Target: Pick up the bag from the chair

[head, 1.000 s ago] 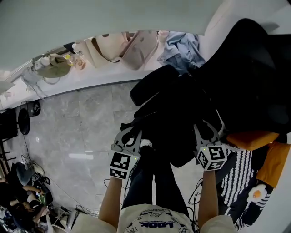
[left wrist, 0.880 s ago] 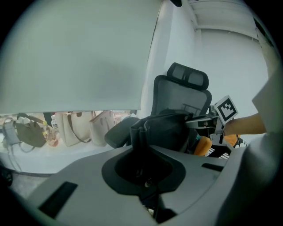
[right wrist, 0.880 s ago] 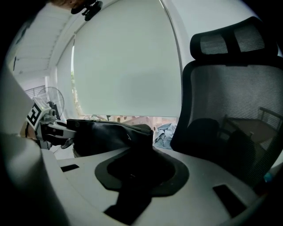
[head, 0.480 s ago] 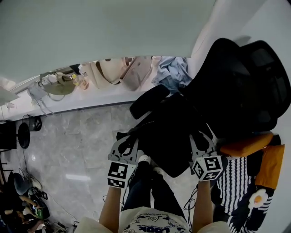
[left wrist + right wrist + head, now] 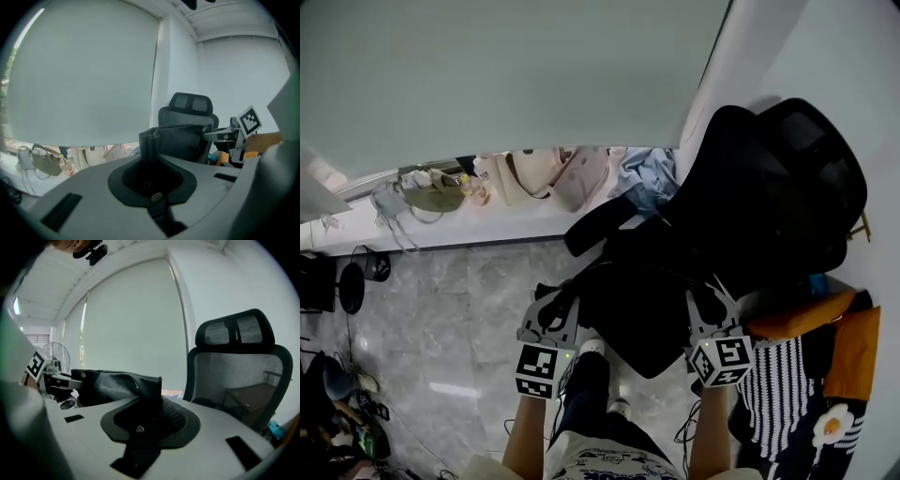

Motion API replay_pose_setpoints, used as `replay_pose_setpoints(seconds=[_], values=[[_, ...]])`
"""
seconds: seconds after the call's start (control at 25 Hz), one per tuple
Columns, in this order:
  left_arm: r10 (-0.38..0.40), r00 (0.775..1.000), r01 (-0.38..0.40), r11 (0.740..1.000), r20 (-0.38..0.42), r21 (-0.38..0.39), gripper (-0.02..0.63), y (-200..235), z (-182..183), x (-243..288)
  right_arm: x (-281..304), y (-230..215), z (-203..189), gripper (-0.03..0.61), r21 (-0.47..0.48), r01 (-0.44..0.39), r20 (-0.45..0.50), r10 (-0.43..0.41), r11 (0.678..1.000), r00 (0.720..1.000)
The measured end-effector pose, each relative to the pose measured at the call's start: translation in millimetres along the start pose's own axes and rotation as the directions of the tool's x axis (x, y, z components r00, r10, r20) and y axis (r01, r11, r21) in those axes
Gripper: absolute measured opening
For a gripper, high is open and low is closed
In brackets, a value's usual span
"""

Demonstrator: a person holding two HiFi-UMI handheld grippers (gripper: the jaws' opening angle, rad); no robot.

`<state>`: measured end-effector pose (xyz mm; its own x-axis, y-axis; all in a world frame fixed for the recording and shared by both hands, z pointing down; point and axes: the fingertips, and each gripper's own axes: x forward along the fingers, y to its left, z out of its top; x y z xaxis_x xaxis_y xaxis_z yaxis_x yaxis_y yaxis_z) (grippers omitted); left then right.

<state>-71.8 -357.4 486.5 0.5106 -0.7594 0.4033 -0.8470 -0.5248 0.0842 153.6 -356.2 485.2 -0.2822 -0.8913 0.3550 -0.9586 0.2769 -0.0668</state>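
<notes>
The black bag [image 5: 637, 305] hangs sideways between both grippers, in front of the chair [image 5: 778, 187]. The left gripper [image 5: 553, 307] jaws pinch its left end tight. The right gripper [image 5: 705, 305] jaws pinch its right end.

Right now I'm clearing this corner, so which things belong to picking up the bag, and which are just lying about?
Part of the job:
- black bag, gripped at either end by the left hand-held gripper and right hand-held gripper
- black office chair

Lying about:
- beige handbags, olive bag and blue garment by the window
- orange cushion and striped fabric at the right
</notes>
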Motion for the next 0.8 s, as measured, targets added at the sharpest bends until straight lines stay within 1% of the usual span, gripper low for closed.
replay_pose_setpoints(seconds=[0.32, 0.52, 0.8], values=[[0.081, 0.994, -0.081, 0.997, 0.076, -0.001, 0.028, -33.4, 32.4, -73.4, -72.3, 23.9, 36.6, 0.112, -0.027, -0.030, 0.067, 0.031, 0.999, 0.997], [0.124, 0.988, -0.125, 0.992, 0.093, 0.004, 0.029, -58.0, 42.8, -118.7, -119.2, 37.6, 50.0, 0.112, -0.036, -0.044, 0.102, 0.048, 0.998, 0.994], [0.157, 0.977, -0.160, 0.987, 0.141, 0.008, 0.028, -94.1, 57.8, -175.2, -183.5, 51.3, 67.6, 0.110, -0.054, -0.062, 0.151, 0.069, 0.997, 0.986]])
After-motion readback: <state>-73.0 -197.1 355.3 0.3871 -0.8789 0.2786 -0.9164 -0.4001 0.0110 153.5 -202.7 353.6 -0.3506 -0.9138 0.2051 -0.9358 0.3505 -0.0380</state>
